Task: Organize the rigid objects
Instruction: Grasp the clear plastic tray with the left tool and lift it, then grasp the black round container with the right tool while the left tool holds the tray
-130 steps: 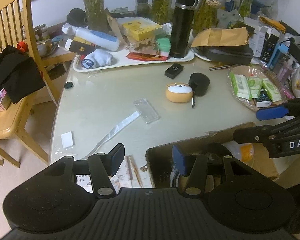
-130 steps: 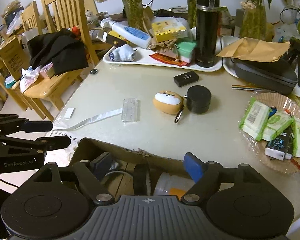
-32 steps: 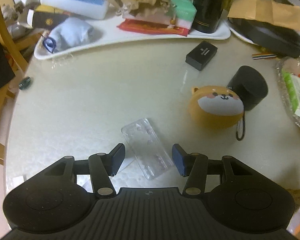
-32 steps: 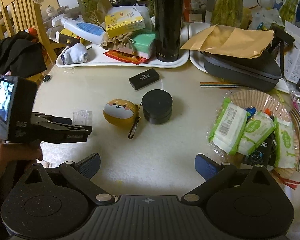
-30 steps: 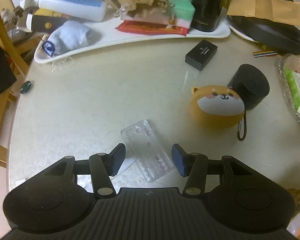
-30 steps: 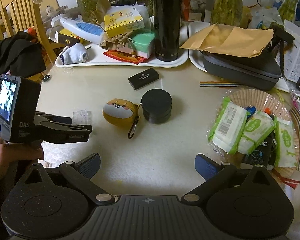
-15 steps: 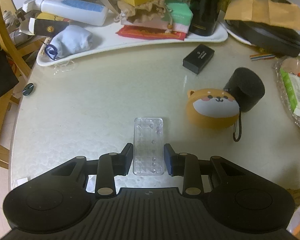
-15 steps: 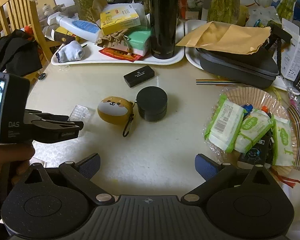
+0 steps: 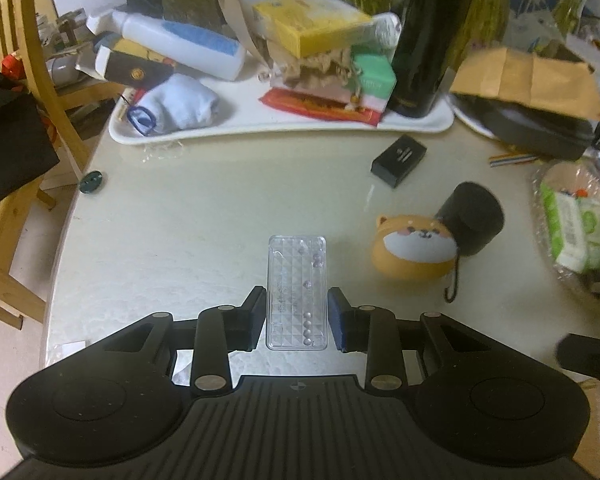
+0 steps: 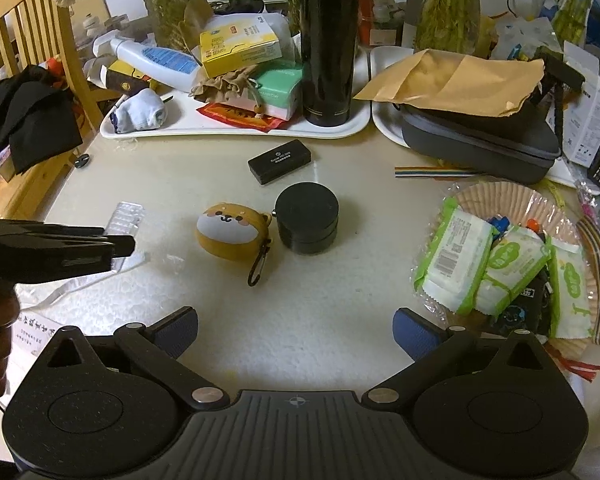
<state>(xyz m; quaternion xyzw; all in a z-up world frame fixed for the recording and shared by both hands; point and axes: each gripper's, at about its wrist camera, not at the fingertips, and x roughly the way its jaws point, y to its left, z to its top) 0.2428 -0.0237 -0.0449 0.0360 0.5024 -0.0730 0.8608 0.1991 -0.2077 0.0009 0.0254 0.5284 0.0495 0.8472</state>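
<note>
1. The left gripper [image 9: 297, 316], jaws just closed, pinches the clear case [image 9: 297, 292] above the table [image 9: 180, 232].
2. The right gripper [image 10: 296, 330] hangs wide open, empty.
3. Dog pouch [image 10: 232, 231], black tin [image 10: 307, 218] and black box [image 10: 280, 161] remain unsorted, apparently.

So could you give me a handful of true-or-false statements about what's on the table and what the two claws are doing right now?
1. The left claw is shut on the clear plastic case. True.
2. The right claw grips the dog-face pouch. False: it is open and empty, the pouch lies on the table.
3. The black round tin sits beside the pouch. True.
4. The tall black flask lies on its side. False: it stands upright on the white tray.
5. The small black box is on the tray. False: it lies on the table.
</note>
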